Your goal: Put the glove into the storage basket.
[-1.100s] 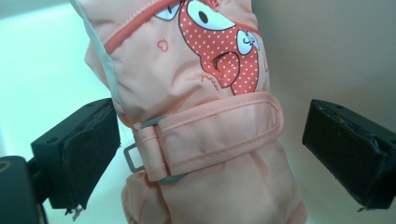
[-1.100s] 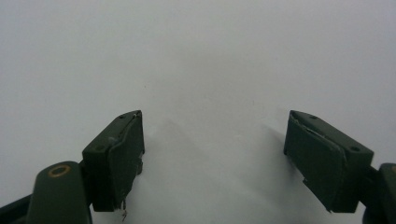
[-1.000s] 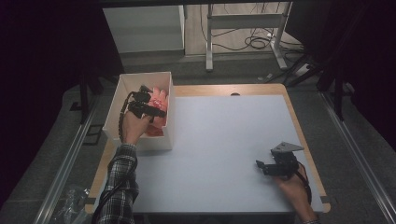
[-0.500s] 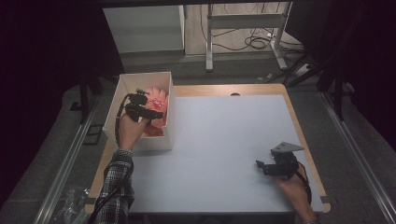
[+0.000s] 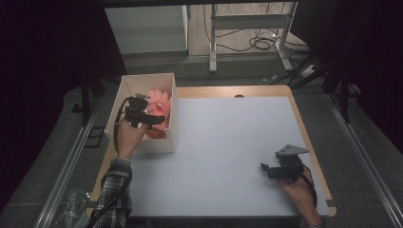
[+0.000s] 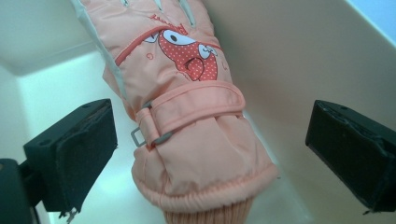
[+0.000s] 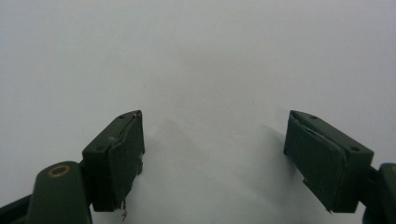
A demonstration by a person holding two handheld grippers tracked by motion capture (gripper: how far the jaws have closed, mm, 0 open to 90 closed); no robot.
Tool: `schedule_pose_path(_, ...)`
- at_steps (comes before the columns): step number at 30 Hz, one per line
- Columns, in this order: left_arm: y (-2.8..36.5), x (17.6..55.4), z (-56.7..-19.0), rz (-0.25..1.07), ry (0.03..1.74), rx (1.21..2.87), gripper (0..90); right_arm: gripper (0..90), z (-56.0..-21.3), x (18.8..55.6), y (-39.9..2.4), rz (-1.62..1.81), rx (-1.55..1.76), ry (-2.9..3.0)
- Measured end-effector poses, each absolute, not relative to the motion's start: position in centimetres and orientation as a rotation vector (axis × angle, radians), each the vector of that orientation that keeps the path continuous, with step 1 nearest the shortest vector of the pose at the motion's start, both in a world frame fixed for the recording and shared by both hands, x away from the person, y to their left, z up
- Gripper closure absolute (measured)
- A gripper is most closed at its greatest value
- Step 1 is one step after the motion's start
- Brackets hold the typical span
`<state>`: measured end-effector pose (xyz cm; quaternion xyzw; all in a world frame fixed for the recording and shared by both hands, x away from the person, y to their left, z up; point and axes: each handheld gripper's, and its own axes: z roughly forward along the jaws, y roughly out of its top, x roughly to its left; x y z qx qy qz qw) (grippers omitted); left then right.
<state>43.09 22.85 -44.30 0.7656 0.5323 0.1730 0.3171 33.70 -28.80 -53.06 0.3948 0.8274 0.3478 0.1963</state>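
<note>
Right gripper (image 5: 264,169): near edge of the table, at the right, held in the person's right hand (image 5: 295,189). Jaws spread wide, nothing between them; in the right gripper view the pads (image 7: 123,154) stand over bare white surface. Grey three-cornered plate on top.

Table (image 5: 228,142): white top with wooden border, bare across its middle.

Left sleeve (image 5: 114,190): plaid, entering from the bottom left.

Left gripper (image 5: 159,118): held in the left hand (image 5: 127,135) over the box. Released; jaws have just been opening and stand wide. In the left gripper view the glove's cuff lies between the pads (image 6: 86,154) with a gap on either side, neither pad pressing on it.

Glove (image 6: 187,102): peach-pink padded winter glove, red dotted cartoon patch on the back, wrist strap with a small buckle, ribbed knit cuff nearest the camera. Lies inside the box, along its right-hand wall, fingers pointing away.

Box (image 5: 124,90): white, open-topped, at the table's far left corner.

Floor beyond: desk legs and loose cables (image 5: 259,42).
</note>
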Motion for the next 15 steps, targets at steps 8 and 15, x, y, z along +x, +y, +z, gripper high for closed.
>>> schedule_pose_path(8, 23.2, 41.7, -43.8, 0.476, 1.369, 2.009, 2.5, 20.4, -53.1, 33.7, -28.8, 0.974, 1.106, 2.317)
schedule_pose_path(15, 23.2, 40.5, -43.4, 0.483, 1.333, 2.014, 2.5, 20.4, -53.0, 33.7, -28.8, 0.971, 1.105, 2.318)
